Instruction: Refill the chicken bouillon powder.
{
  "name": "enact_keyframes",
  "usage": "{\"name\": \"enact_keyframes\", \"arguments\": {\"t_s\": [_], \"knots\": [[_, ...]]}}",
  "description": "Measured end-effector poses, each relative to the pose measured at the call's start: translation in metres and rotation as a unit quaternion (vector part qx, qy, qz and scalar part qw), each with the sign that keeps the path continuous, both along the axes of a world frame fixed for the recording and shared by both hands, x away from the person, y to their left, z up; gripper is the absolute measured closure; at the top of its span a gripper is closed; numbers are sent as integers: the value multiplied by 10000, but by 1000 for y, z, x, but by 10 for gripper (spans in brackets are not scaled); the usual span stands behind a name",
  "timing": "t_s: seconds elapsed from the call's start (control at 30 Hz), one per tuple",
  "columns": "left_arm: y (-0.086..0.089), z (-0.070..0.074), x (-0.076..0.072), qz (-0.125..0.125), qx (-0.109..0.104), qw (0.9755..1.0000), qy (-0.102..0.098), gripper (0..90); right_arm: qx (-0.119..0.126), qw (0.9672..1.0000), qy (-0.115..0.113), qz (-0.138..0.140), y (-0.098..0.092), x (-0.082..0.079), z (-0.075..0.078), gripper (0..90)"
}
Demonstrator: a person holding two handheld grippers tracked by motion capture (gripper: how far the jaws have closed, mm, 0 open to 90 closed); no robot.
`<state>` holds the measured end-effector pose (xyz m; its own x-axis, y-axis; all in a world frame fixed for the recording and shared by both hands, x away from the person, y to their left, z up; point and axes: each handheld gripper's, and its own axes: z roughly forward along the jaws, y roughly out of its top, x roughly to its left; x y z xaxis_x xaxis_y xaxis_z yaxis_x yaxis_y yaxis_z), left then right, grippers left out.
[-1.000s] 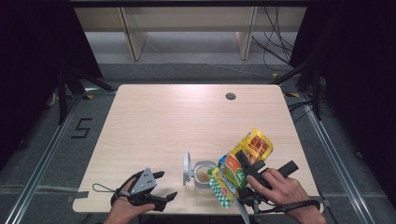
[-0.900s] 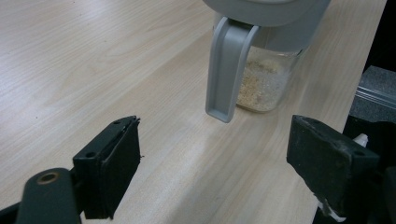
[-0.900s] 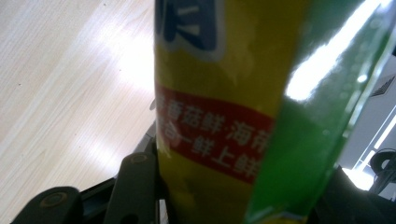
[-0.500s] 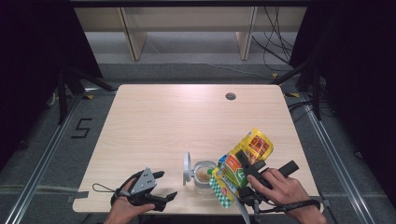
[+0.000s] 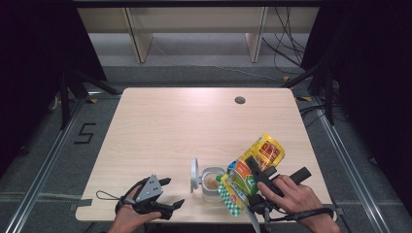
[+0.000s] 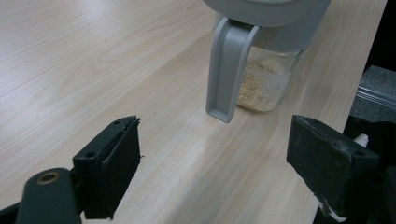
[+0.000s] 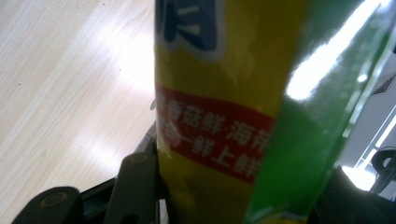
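1. Wooden table (image 5: 194, 121): action sits at its near edge.
2. Yellow-green snack pouch (image 5: 252, 162), tipped over the jar; right gripper (image 5: 256, 171) pinches it.
3. Clear jar (image 5: 212, 180), lid flipped up, crumbs inside. Pouring step, I judge; next calls for steeper tilt.
4. Left gripper (image 5: 167, 194): jaws spread, empty, beside the jar.
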<state>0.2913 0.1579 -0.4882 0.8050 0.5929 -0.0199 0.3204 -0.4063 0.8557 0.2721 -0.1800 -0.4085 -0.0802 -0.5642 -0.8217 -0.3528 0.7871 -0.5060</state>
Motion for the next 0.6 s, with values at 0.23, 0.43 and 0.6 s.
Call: {"name": "enact_keyframes", "arguments": {"t_s": [0.23,0.43,0.6], "knots": [[0,0,0,13,-6,10000,15,168,18,10000,-2,3,0,0,0,579],[0,0,0,12,-7,10000,14,168,-3,10000,-19,-11,0,0,0,579],[0,0,0,14,51,10000,4,168,-10,10000,-25,3,0,0,0,578]]}}
